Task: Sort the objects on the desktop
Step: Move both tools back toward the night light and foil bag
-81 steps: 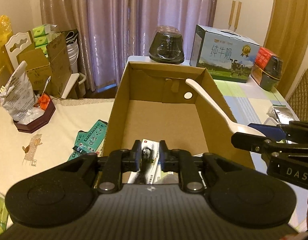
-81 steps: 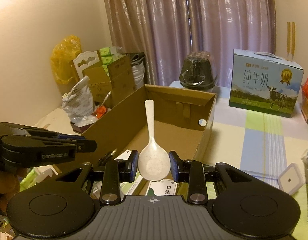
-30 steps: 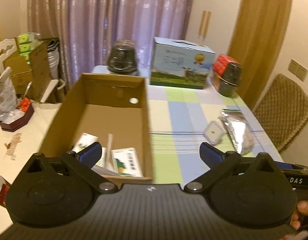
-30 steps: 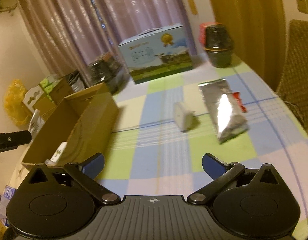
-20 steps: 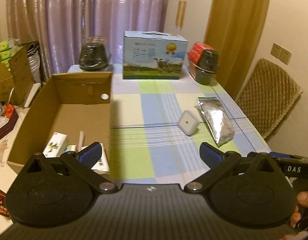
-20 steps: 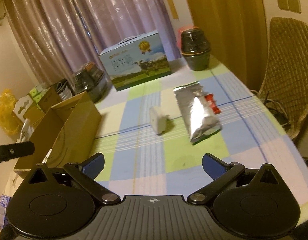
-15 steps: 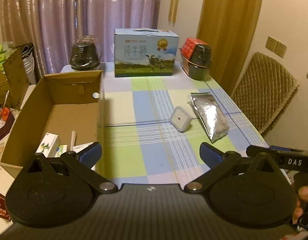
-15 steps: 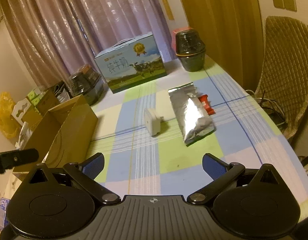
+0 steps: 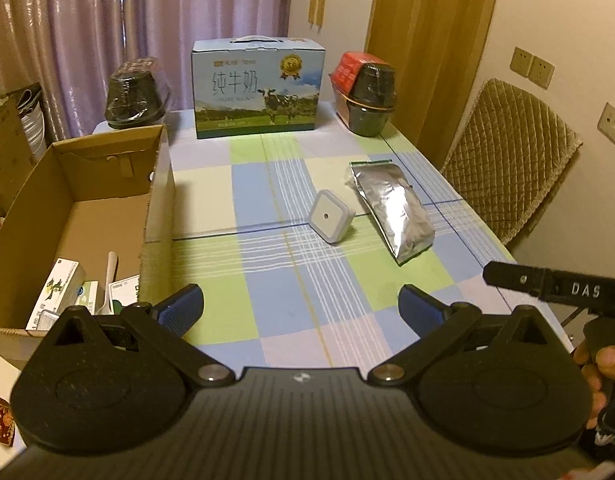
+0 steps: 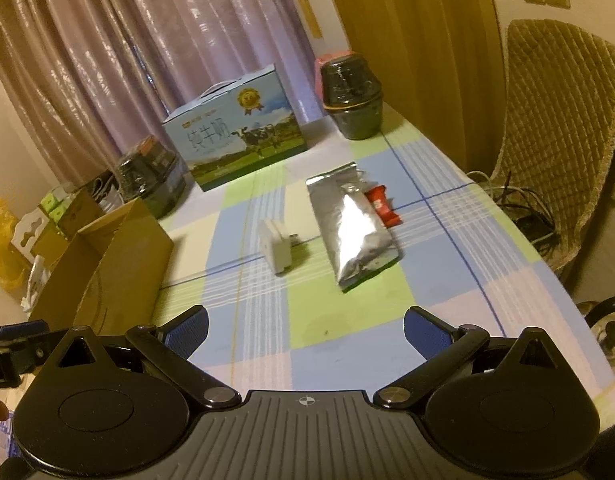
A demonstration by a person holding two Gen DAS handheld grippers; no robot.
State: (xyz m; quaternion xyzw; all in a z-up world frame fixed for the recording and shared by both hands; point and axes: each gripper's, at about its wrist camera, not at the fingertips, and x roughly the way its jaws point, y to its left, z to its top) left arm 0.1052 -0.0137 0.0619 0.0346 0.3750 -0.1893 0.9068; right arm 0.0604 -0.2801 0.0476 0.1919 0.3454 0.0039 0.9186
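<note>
Blue pads on our left tool [image 9: 301,307] and right tool [image 10: 305,330] are spread wide above the bench [image 10: 347,340], holding nothing.

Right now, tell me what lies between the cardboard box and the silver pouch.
Only the small white square plug-in on bare checked cloth, between cardboard box and silver pouch; both views show it.

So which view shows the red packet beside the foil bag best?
The right wrist view: the red packet lies in plain sight against the far side of the silver foil bag. In the left wrist view the bag hides it completely.
</note>
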